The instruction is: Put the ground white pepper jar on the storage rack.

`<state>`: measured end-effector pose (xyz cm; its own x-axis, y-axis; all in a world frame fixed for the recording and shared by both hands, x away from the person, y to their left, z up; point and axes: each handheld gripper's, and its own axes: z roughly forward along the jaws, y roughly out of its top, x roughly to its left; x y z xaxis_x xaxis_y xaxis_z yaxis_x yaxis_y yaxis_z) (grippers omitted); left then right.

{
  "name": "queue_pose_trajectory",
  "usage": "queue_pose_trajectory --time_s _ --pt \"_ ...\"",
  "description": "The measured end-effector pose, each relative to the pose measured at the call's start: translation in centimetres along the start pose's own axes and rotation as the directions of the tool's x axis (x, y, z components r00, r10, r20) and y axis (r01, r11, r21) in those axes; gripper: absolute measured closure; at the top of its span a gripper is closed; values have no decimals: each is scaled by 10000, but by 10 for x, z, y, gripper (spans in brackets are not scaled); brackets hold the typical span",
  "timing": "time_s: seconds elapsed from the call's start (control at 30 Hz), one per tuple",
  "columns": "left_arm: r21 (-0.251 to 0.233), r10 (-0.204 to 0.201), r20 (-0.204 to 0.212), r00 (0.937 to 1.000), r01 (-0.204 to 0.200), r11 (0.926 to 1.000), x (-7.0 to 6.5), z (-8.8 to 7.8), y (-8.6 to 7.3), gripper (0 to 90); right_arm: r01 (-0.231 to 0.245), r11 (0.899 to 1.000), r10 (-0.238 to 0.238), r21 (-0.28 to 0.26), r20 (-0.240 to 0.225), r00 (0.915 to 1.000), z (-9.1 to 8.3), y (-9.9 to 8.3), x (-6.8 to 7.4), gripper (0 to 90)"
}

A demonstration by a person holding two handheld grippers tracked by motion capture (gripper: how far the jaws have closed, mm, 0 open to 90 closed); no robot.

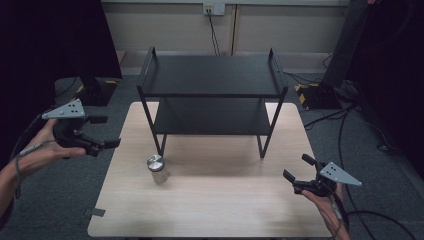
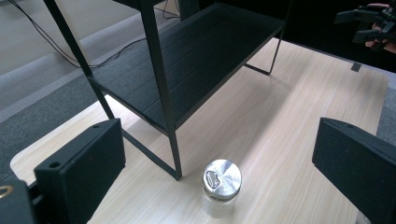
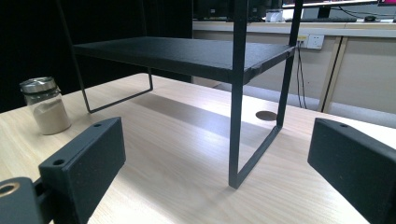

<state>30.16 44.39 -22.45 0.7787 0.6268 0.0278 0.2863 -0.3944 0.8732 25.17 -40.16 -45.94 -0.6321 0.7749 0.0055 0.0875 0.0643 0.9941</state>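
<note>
A small glass jar (image 1: 157, 169) with a silver lid stands on the light wooden table (image 1: 225, 205), just in front of the left leg of a black two-tier shelf (image 1: 212, 75). My left gripper (image 1: 107, 131) hovers open past the table's left edge and points toward the jar. In the left gripper view the jar (image 2: 221, 186) sits low between the wide-apart jaws of that gripper (image 2: 218, 135), untouched. My right gripper (image 1: 297, 167) is open at the table's front right. In the right gripper view the jar (image 3: 45, 105), holding pale powder, stands far left, beyond that gripper (image 3: 215, 140).
The shelf (image 3: 177, 51) stands on thin black legs at the back half of the table, both tiers bare. Cables and black stand bases lie on the grey floor around the table. A wall socket is at the back.
</note>
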Motion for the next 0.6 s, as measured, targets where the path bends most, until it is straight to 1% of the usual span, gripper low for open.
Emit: queue_pose_trajectory --time_s 0.17,0.2,0.3,0.6 --pt "77 61 -88 9999 -61 10000 -1 0 2 17 3 10000 -3 26 -23 10000 -1 -1 0 39" --pt "43 23 -95 10000 -23 10000 -1 1 1 16 -3 10000 3 16 -15 10000 -1 -1 0 39" --pt "147 35 -141 9999 -33 9999 -1 3 0 16 -28 10000 28 0 -48 10000 0 -1 0 39" --pt "419 -28 -59 10000 30 9991 -1 15 -8 17 24 9999 -23 98 -134 9999 1 -1 0 39"
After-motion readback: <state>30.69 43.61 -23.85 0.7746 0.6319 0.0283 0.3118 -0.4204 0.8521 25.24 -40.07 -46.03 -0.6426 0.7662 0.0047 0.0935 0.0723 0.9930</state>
